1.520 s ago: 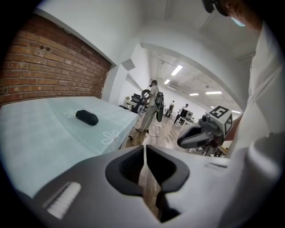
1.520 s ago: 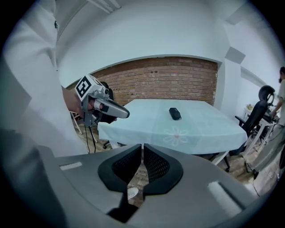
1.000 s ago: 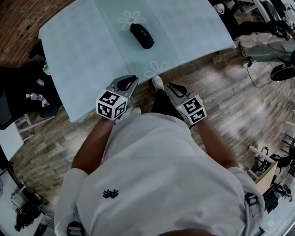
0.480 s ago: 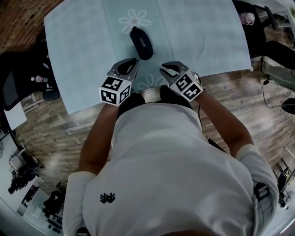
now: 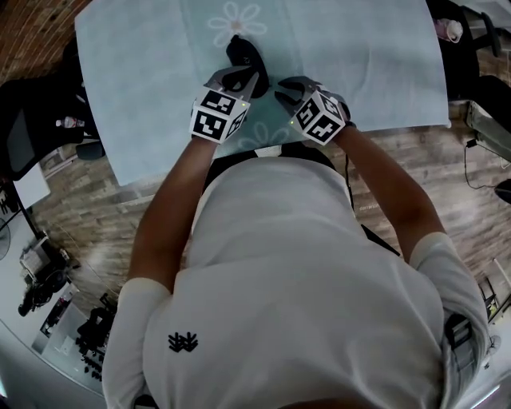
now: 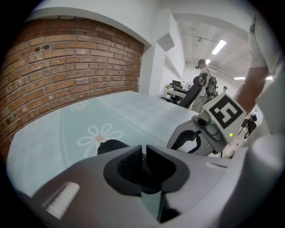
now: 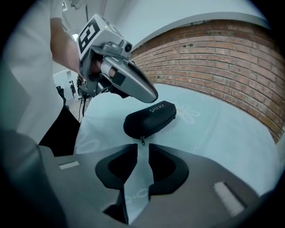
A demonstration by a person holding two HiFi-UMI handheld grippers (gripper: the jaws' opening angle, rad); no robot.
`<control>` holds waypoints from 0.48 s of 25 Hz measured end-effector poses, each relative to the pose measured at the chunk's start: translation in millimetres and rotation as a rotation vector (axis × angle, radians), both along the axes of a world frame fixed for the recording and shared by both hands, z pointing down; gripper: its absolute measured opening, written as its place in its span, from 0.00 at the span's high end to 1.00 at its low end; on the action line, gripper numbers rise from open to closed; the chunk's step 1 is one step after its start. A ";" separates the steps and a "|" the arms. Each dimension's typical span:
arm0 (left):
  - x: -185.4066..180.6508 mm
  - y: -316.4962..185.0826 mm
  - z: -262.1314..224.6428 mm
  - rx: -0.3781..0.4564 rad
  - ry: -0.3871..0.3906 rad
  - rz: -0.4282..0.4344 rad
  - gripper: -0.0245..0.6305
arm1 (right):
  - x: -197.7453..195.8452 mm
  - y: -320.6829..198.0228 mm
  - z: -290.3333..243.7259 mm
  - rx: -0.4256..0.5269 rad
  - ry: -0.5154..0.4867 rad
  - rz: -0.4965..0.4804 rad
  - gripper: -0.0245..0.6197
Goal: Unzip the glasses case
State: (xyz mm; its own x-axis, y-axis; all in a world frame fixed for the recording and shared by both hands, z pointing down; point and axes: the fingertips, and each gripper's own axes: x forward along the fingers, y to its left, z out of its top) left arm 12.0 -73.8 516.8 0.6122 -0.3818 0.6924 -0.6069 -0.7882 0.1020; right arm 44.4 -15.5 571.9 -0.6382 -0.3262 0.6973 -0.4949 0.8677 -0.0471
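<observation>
The black zipped glasses case lies on the pale blue flowered tablecloth, its near end hidden by my left gripper. That gripper hangs just over the case's near end, jaws shut and empty; in its own view the case peeks out left of the jaws. My right gripper sits close to the right of the case, jaws drawn to a narrow slit with nothing between them. The right gripper view has the case straight ahead, its zipper pull just beyond the fingertips, and the left gripper above it.
The table's near edge runs just under both grippers, against the person's body. A brick wall stands at the far left. A black chair and clutter stand on the wooden floor to the left.
Both grippers have moved forward from over the floor to above the table, closing on the case. The left one now covers the case's near end.
</observation>
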 end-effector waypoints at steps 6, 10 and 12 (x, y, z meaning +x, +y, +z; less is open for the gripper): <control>6.5 -2.7 11.8 0.001 -0.058 0.062 0.87 | -11.2 -6.7 11.2 -0.004 0.033 -0.087 0.87; 6.1 -1.2 16.4 -0.004 -0.068 0.090 0.87 | -18.0 -5.3 15.9 0.011 0.070 -0.148 0.87; 5.3 -1.3 16.6 -0.001 -0.068 0.093 0.87 | -21.2 -5.8 16.4 0.024 0.082 -0.178 0.88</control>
